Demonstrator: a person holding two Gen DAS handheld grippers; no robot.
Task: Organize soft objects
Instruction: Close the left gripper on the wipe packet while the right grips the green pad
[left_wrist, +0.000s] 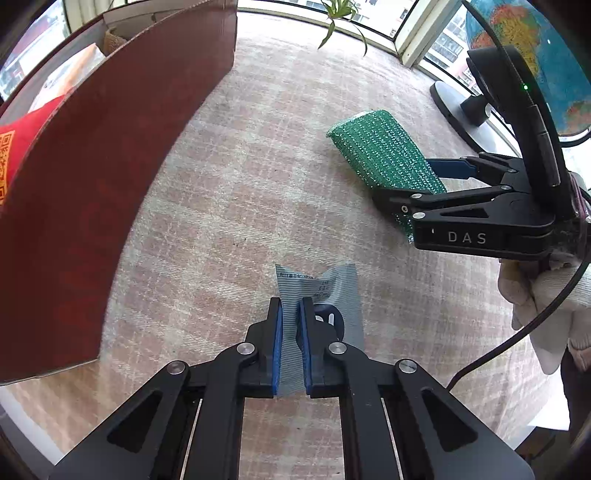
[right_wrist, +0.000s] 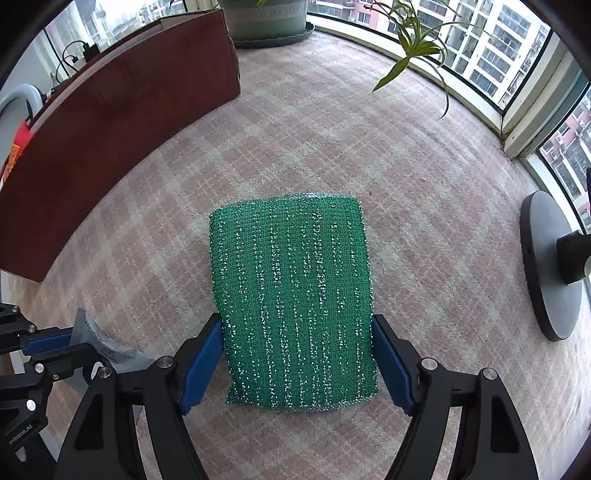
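Observation:
My left gripper (left_wrist: 290, 306) points down at the plaid cloth and is shut on a grey striped soft packet (left_wrist: 321, 284), pinching its near part between the blue pads. In the right wrist view the same packet (right_wrist: 107, 347) and the left gripper (right_wrist: 51, 349) sit at the lower left. A green glittery sponge (right_wrist: 291, 295) lies lengthwise between the fingers of my right gripper (right_wrist: 296, 321), both blue pads pressed against its long sides. In the left wrist view the sponge (left_wrist: 380, 151) tilts out of the right gripper (left_wrist: 406, 181), held by a white-gloved hand (left_wrist: 546, 302).
A tall red-brown cardboard box (left_wrist: 92, 184) stands open on the left, with a red item (left_wrist: 22, 147) inside. A globe (left_wrist: 535, 55) on a round grey base (right_wrist: 550, 273) stands at the right. A potted plant (right_wrist: 269, 22) and windows line the far edge.

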